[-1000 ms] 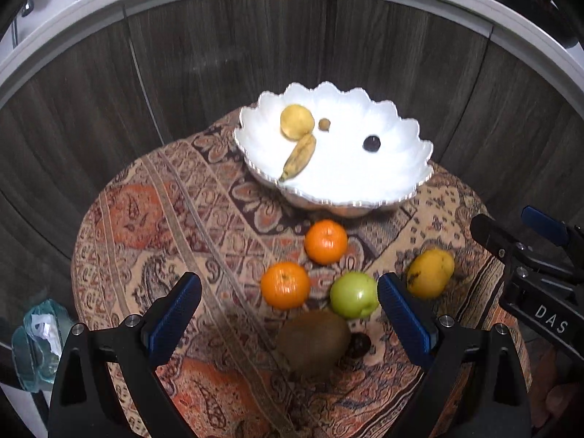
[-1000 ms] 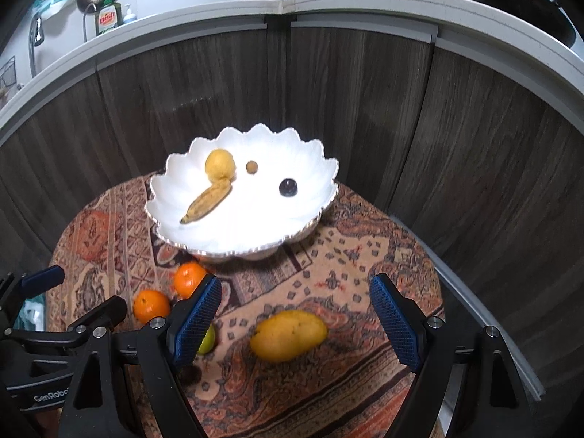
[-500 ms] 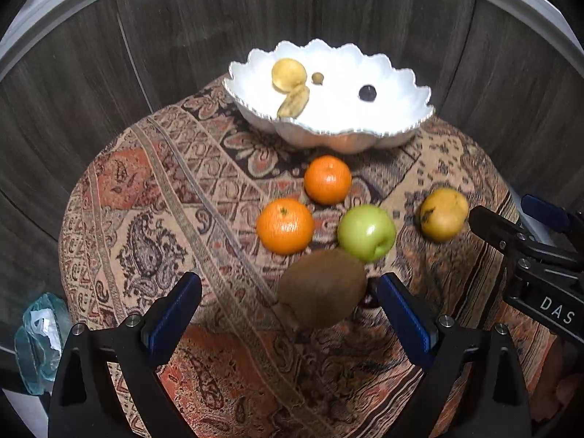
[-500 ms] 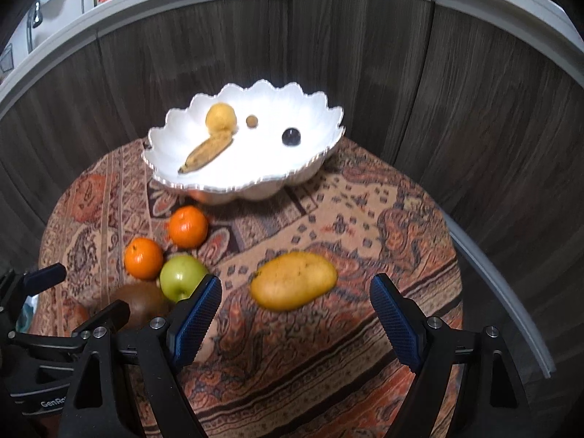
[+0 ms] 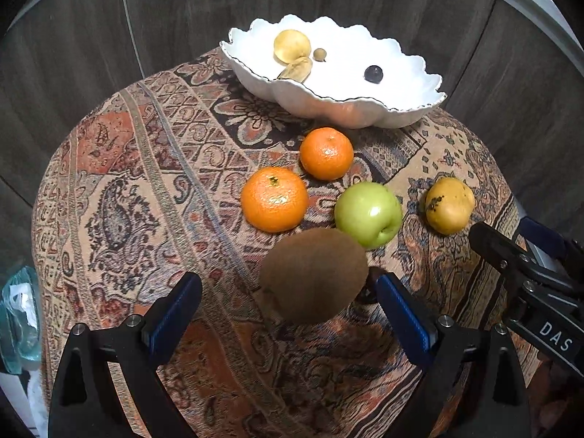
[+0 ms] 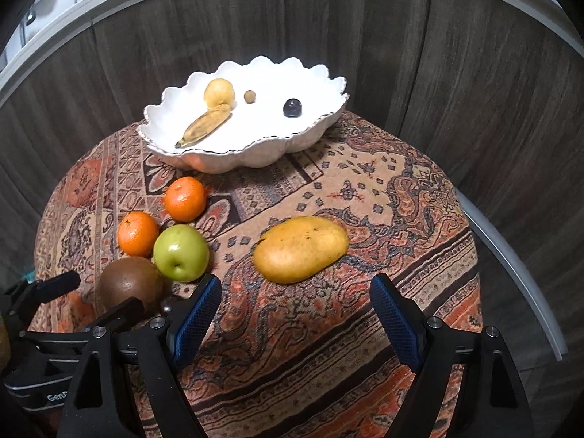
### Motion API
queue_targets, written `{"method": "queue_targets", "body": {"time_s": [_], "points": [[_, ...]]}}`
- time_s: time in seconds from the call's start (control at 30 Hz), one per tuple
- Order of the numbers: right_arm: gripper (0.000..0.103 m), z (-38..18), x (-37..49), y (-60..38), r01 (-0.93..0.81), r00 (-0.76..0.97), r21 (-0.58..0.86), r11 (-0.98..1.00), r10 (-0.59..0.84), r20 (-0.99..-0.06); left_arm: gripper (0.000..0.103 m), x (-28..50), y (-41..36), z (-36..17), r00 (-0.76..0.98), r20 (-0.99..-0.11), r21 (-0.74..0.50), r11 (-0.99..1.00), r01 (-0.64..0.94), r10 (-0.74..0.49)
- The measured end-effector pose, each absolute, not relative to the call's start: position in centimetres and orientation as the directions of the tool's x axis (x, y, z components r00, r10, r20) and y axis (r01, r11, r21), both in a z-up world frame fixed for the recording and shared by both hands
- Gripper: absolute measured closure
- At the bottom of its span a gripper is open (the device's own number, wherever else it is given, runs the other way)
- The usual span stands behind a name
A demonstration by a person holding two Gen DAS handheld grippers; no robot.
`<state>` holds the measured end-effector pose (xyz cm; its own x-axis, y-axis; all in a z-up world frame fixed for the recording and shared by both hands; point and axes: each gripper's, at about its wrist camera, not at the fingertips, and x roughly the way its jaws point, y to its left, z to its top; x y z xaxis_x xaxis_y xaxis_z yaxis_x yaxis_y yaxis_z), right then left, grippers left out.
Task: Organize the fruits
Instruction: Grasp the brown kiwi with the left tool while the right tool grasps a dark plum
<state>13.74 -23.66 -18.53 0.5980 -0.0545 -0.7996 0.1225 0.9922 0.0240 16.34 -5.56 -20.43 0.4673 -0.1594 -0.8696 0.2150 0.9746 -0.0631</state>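
A white scalloped bowl (image 5: 365, 109) at the table's far side holds a yellow round fruit (image 5: 292, 45), a small banana (image 5: 297, 69), a tiny brown fruit and a dark grape (image 5: 373, 73). On the patterned cloth lie two oranges (image 5: 274, 199) (image 5: 326, 153), a green apple (image 5: 368, 214), a brown kiwi (image 5: 314, 281) and a yellow mango (image 6: 301, 248). My left gripper (image 5: 288, 314) is open, with the kiwi just ahead between its fingers. My right gripper (image 6: 295, 310) is open just short of the mango.
The round table is covered by a patterned cloth (image 5: 146, 182) and stands against dark wood panelling (image 6: 474, 91). A small dark fruit (image 6: 167, 304) lies by the kiwi. A bluish plastic bag (image 5: 18, 314) hangs low at the left.
Both grippers have moved down and forward toward the table. The kiwi now sits close between the left fingers and the mango close ahead of the right gripper. No fruit has moved.
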Motion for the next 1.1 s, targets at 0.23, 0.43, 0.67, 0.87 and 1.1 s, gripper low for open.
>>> {"method": "queue_targets", "body": {"time_s": [0.23, 0.43, 0.67, 0.87, 1.1], "points": [[0.019, -19.0, 14.3, -24.9, 0.144, 0.589, 0.035, 0.989, -0.057, -0.806, 0.019, 17.3, -6.4, -21.2, 0.467, -0.872, -0.066, 0.981, 0.182, -0.145], [0.019, -19.5, 14.6, -25.1, 0.144, 0.582, 0.042, 0.989, -0.05, -0.812, 0.023, 17.6, -6.3, -21.5, 0.473, -0.867, -0.089, 0.983, 0.163, -0.157], [0.019, -20.0, 14.6, -25.2, 0.142, 0.575, 0.052, 0.989, -0.04, -0.818, 0.039, 17.5, -6.3, -21.6, 0.472, -0.858, -0.131, 0.976, 0.175, -0.2], [0.019, -19.8, 14.6, -25.2, 0.142, 0.578, 0.051, 0.989, -0.041, -0.815, 0.04, 17.3, -6.2, -21.5, 0.471, -0.859, -0.127, 0.976, 0.177, -0.198], [0.019, -19.3, 14.4, -23.8, 0.105, 0.588, 0.04, 0.994, -0.029, -0.808, 0.04, 16.5, -4.6, -20.9, 0.481, -0.863, -0.09, 0.983, 0.159, -0.157]]}}
